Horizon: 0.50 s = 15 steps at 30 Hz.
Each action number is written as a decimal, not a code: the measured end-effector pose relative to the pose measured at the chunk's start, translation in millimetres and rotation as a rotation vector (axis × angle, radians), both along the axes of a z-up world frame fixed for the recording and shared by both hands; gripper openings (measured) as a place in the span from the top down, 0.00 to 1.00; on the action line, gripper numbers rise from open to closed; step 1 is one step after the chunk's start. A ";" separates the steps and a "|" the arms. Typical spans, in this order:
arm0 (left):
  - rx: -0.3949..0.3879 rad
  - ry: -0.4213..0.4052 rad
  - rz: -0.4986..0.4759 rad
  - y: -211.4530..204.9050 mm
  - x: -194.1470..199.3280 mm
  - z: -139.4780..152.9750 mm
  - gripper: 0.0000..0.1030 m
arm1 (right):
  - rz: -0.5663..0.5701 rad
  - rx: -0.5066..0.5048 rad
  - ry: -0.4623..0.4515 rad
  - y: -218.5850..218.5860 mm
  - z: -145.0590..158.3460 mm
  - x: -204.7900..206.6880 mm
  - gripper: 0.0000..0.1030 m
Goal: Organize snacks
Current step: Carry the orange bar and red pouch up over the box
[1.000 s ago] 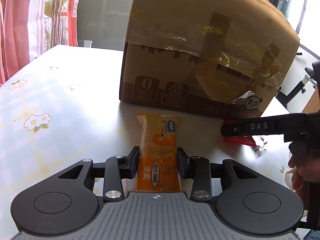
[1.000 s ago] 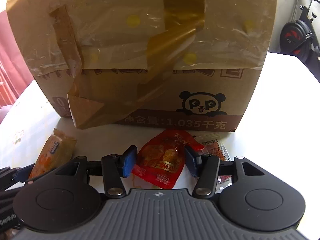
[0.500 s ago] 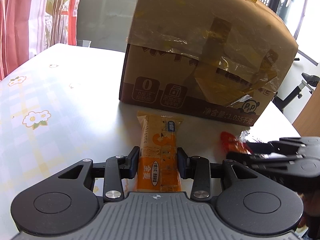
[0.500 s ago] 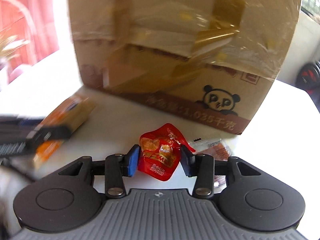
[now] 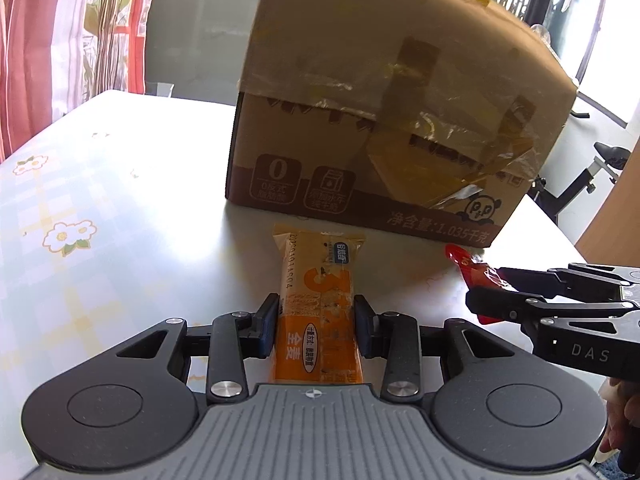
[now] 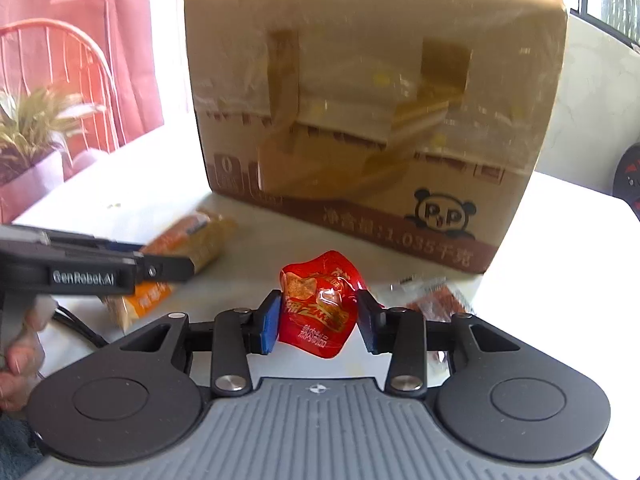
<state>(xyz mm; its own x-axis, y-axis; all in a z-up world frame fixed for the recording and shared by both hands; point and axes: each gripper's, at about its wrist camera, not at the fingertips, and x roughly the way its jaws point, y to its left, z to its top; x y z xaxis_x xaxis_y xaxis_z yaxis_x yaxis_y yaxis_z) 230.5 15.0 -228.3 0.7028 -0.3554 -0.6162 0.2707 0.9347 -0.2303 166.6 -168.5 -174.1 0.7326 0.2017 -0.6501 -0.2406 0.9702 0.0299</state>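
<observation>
The left gripper [image 5: 316,326] clamps the orange bar [image 5: 318,308] mid-length at the box's [image 5: 380,120] 6 o'clock, while the right gripper's [image 6: 318,320] closing jaws pinch the red pouch [image 6: 318,304] — light, crinkly, slippery — best squeezed across its middle.

– What are you losing sight of from your left wrist?

– Your left tool [image 5: 316,330] is covering the near end of the orange bar [image 5: 320,280], and the top of the cardboard box [image 5: 380,128] is running out of frame. The right tool [image 5: 480,300] is hiding most of the red pouch [image 5: 468,266].

– And from the right wrist?

– The box print is blurring, so you are not reading it. The small packet [image 6: 432,298] is sitting partly behind your right tool's finger, too smeared to identify. Your hand [image 6: 16,356] is getting cut off at the left edge.
</observation>
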 end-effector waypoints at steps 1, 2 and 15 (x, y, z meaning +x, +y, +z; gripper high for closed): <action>-0.003 -0.009 -0.002 -0.2 -1.5 3.4 0.61 | 0.003 0.008 -0.010 -1.7 3.3 -2.3 0.60; -0.007 -0.019 -0.002 -0.1 -3.1 7.9 0.61 | 0.007 0.018 -0.021 -2.8 6.2 -3.9 0.60; -0.036 -0.232 -0.022 3.0 -9.5 107.3 0.61 | 0.086 0.075 -0.270 -25.2 91.4 -16.6 0.60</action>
<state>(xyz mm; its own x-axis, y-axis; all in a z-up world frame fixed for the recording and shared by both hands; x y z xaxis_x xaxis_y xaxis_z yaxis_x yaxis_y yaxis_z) 220.9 18.0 -121.0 0.8162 -0.3912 -0.4252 0.3406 0.9202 -0.1929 150.0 -193.7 -82.8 0.8549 0.3112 -0.4151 -0.3313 0.9432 0.0249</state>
